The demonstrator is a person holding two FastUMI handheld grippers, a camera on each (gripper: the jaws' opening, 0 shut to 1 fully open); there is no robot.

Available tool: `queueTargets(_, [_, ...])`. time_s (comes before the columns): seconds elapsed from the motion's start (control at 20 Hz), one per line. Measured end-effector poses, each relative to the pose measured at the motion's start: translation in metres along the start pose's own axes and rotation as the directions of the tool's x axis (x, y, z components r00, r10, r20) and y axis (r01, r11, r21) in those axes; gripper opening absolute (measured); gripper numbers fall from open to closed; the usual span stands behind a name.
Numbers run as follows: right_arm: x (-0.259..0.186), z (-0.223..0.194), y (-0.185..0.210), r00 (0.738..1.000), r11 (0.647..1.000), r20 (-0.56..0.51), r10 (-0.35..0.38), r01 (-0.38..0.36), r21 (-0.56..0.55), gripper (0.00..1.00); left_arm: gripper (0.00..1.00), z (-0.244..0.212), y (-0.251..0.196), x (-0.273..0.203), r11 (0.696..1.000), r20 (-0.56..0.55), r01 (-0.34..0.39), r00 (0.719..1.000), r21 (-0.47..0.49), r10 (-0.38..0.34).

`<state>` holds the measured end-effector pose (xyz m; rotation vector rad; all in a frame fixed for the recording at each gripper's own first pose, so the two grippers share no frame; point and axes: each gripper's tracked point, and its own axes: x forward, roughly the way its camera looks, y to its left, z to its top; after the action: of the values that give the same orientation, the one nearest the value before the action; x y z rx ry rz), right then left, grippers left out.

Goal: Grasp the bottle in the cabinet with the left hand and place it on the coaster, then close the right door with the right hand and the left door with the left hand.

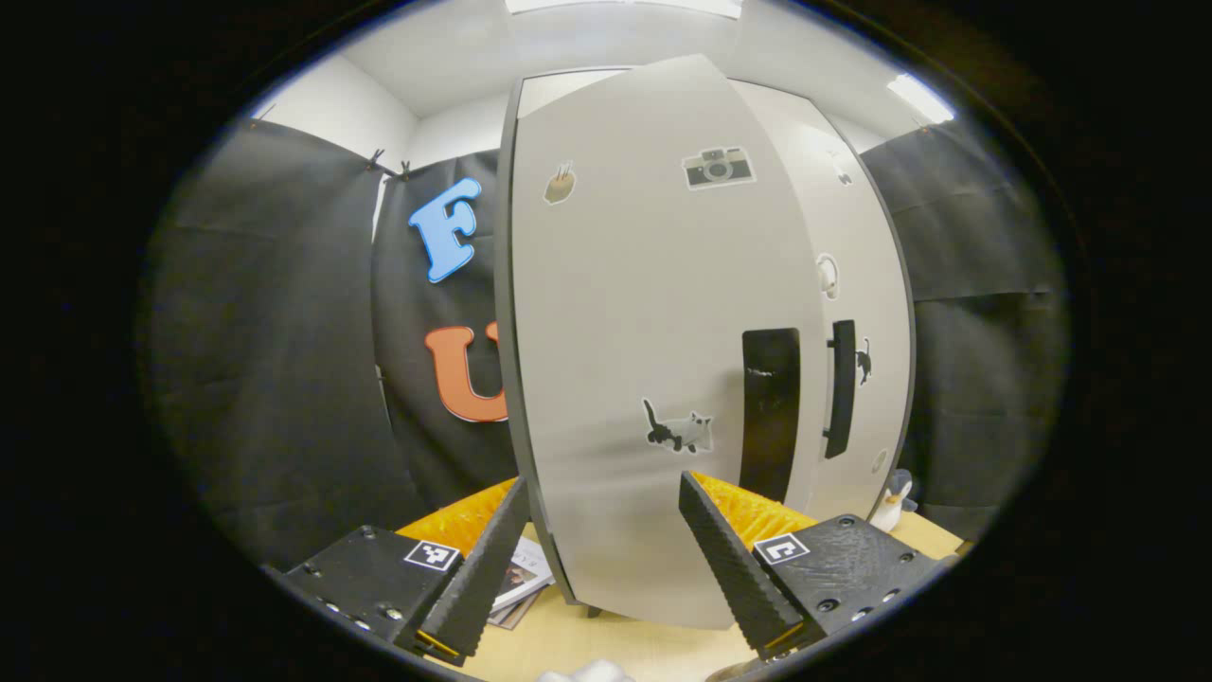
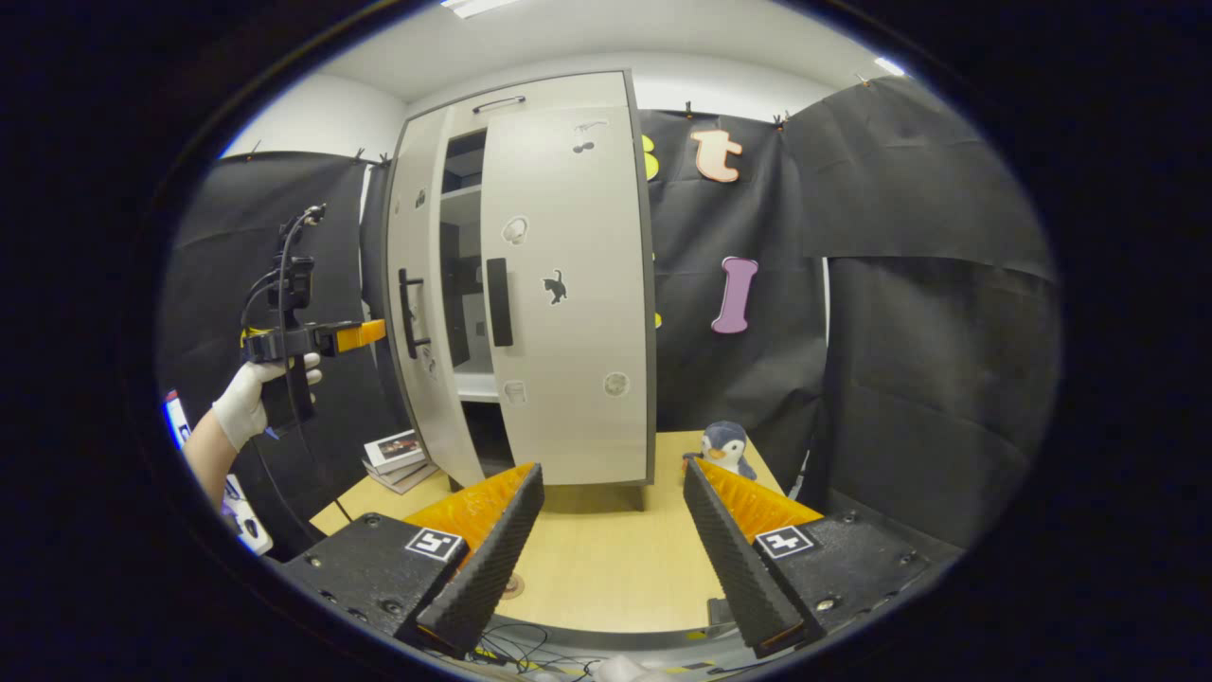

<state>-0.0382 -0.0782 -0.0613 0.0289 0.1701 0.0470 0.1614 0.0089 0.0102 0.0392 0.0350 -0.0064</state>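
Left gripper [image 1: 606,530] hangs wide open, empty, right against the cabinet's left door [image 1: 653,360], which stands ajar; right gripper [image 2: 611,530] spread, empty, facing the closed right door [image 2: 568,284].

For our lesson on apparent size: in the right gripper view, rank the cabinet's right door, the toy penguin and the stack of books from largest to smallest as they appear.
1. Right door, by far the largest.
2 and 3. Stack of books and toy penguin look about alike; I would not rank them.
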Motion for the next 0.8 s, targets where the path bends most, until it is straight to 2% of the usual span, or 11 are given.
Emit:
queueTargets(0.3, [0.001,0.009,-0.007,0.999,0.999,0.021,-0.039,0.039,0.002,0.99,0.97,0.017,-0.014,-0.038,0.999,0.018,0.019,1.0,-0.027,-0.019])
queueTargets(0.35, [0.002,0.012,-0.007,0.999,0.999,0.027,-0.042,0.042,0.002,0.96,0.97,0.02,-0.017,-0.048,0.999,0.023,0.027,0.999,-0.029,-0.027])
queueTargets(0.55, [0.008,0.022,-0.002,0.998,0.999,0.047,-0.034,0.034,0.004,0.98,0.97,0.03,-0.032,-0.091,0.999,0.045,0.046,0.998,-0.008,-0.046])
queueTargets(0.8, [0.018,0.03,0.009,0.997,1.0,0.073,-0.008,0.009,-0.006,0.96,0.97,0.018,-0.048,-0.141,0.999,0.036,0.052,0.998,-0.003,-0.052])
